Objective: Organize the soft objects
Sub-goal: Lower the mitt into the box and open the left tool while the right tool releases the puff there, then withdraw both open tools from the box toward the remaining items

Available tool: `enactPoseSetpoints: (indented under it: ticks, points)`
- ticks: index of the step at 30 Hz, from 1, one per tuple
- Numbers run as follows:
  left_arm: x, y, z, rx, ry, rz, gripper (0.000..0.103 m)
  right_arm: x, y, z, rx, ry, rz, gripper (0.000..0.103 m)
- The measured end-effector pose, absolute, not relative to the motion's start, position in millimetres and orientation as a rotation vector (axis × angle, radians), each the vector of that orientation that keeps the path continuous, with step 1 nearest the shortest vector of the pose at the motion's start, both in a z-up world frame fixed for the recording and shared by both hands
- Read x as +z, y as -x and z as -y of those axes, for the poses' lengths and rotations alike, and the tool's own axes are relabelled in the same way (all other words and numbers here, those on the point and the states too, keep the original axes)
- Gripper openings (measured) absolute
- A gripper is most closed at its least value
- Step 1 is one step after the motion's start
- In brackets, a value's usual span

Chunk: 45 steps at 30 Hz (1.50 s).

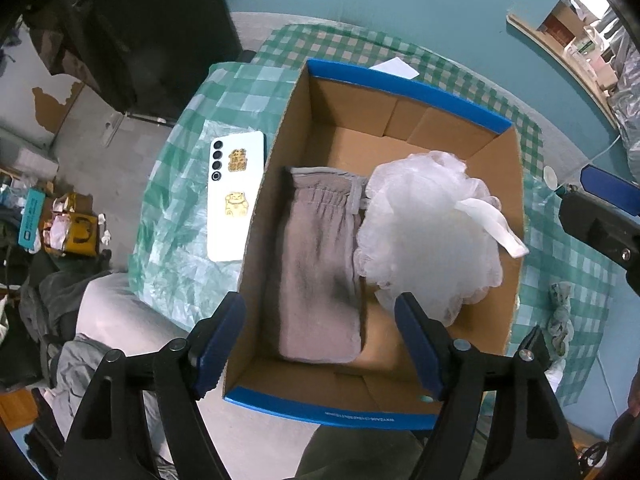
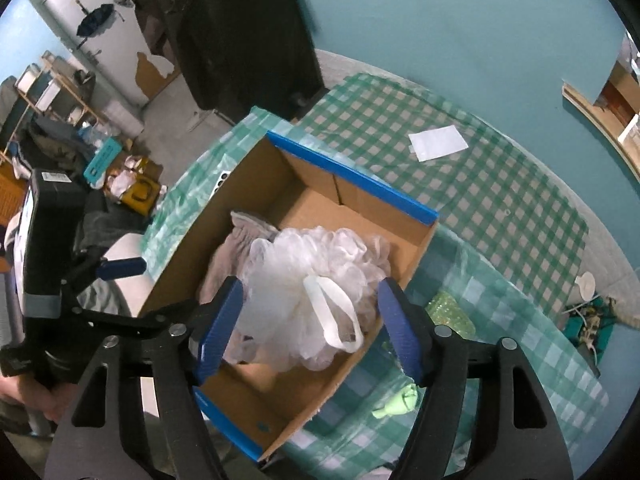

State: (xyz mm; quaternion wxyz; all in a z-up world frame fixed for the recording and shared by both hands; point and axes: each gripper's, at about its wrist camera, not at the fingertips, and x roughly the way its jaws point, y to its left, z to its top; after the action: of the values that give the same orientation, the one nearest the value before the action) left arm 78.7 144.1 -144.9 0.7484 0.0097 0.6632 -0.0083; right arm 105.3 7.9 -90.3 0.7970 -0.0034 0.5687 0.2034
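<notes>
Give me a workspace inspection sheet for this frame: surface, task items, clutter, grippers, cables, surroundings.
Surface: table under a green checked cloth, wrinkled plastic sheeting over part of it.
Job's things: open cardboard box holds a grey fabric pouch lying flat and a white mesh bath pouf beside it, touching. A light green soft item and a patterned fabric piece lie outside the box.
Clutter: white phone face down next to the box; white paper; a green bubbly item, identity unclear.
Grippers: left gripper open above the box; right gripper open, pouf between its fingers, contact unclear.
Cables: white cable and connectors off the table edge.
Surroundings: teal wall, cluttered floor.
</notes>
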Motion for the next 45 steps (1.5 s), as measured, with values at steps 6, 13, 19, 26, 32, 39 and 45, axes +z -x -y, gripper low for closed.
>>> enactPoseSetpoints:
  ticks: [6, 13, 19, 26, 32, 39, 45]
  points:
    - [-133, -71, -133, -0.035, -0.032, -1.420, 0.079, -83, -96, 7, 0.415, -0.015, -1.212, 0.072]
    - [-121, -63, -116, -0.062, -0.039, -1.396, 0.079, -75, -82, 33, 0.375, -0.048, -1.190, 0.072]
    - [-114, -56, -98, -0.089, -0.048, -1.384, 0.079, -68, -68, 61, 0.324, -0.091, -1.176, 0.072]
    - [-107, -48, -69, -0.134, -0.087, -1.367, 0.079, -65, -52, 95, 0.263, -0.130, -1.169, 0.072]
    - [-104, -43, -46, -0.167, -0.105, -1.365, 0.079, -64, -36, 122, 0.227, -0.151, -1.172, 0.072]
    - [-102, -37, -22, -0.204, -0.129, -1.366, 0.079, -64, -17, 152, 0.183, -0.160, -1.184, 0.072]
    - [-105, -32, 2, -0.243, -0.163, -1.374, 0.079, -65, 1, 178, 0.134, -0.181, -1.194, 0.072]
